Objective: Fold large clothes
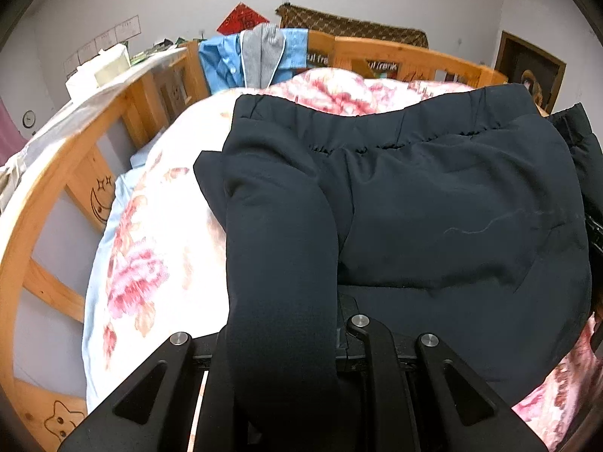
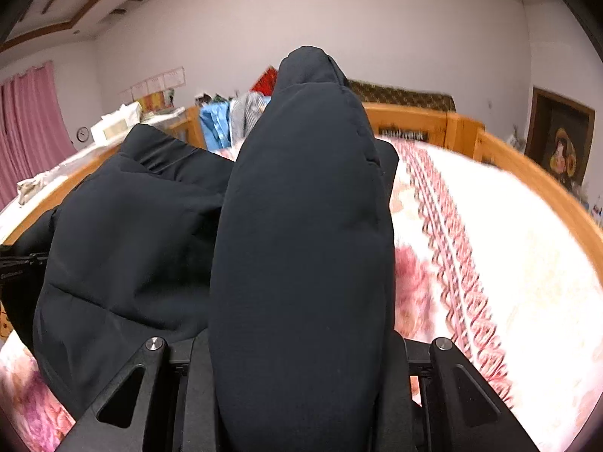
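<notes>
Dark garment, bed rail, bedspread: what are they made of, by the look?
Dark garment: looks like a smooth matte synthetic shell, lightly padded; it puffs between stitch lines and has a gathered elastic hem. Fibre unclear.
Bed rail: wood, warm honey tone with a slight sheen, probably varnished; little moon and star figures are marked on it.
Bedspread: soft woven fabric with a printed pink floral; likely cotton or a blend.

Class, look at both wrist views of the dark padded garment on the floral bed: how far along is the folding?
Done: little; the dark padded garment lies spread on the floral quilt, elastic hem toward the wooden bed rail.
In hand: the left gripper and right gripper each pinch a thick roll of its fabric.
Left: laying those parts over the body and folding it smaller.
</notes>
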Action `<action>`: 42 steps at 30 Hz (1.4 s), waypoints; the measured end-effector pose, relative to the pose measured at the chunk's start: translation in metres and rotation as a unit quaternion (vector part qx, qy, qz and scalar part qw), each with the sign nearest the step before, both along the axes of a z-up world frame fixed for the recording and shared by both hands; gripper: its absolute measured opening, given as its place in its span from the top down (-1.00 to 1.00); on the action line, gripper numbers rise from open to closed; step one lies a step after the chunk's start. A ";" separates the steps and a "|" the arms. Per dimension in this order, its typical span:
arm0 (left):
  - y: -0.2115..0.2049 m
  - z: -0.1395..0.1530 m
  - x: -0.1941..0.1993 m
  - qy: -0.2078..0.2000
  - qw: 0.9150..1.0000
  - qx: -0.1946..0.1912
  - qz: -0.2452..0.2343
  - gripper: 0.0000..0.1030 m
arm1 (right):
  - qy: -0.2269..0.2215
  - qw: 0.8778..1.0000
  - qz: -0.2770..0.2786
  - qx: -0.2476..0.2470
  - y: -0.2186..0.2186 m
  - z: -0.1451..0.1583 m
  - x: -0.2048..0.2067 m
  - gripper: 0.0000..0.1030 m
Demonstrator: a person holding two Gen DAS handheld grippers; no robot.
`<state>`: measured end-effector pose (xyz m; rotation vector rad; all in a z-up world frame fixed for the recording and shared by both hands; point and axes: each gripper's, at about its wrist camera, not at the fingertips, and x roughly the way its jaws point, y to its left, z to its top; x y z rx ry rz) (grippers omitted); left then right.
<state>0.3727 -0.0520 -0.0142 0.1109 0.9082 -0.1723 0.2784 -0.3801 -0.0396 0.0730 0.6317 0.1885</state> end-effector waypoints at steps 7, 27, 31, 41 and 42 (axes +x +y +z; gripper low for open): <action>-0.002 -0.009 0.001 -0.006 1.000 0.018 -0.008 0.72 | 0.013 1.000 -0.016 0.012 -0.003 -0.020 0.003 0.34; 0.008 -0.017 0.011 0.020 0.999 0.006 0.031 0.37 | 0.042 0.999 -0.030 0.013 -0.012 -0.026 0.004 -0.15; 0.009 -0.015 0.011 0.023 0.999 0.005 0.037 0.31 | 0.046 0.998 -0.031 0.012 -0.014 -0.026 0.002 -0.39; 0.010 -0.009 -0.001 0.009 0.996 0.009 0.094 -0.05 | 0.006 0.996 -0.071 -0.044 -0.005 -0.013 -0.030 -1.00; 0.009 -0.007 -0.006 0.003 0.995 0.009 0.098 -0.24 | 0.000 0.996 -0.073 -0.045 -0.003 -0.012 -0.036 -1.00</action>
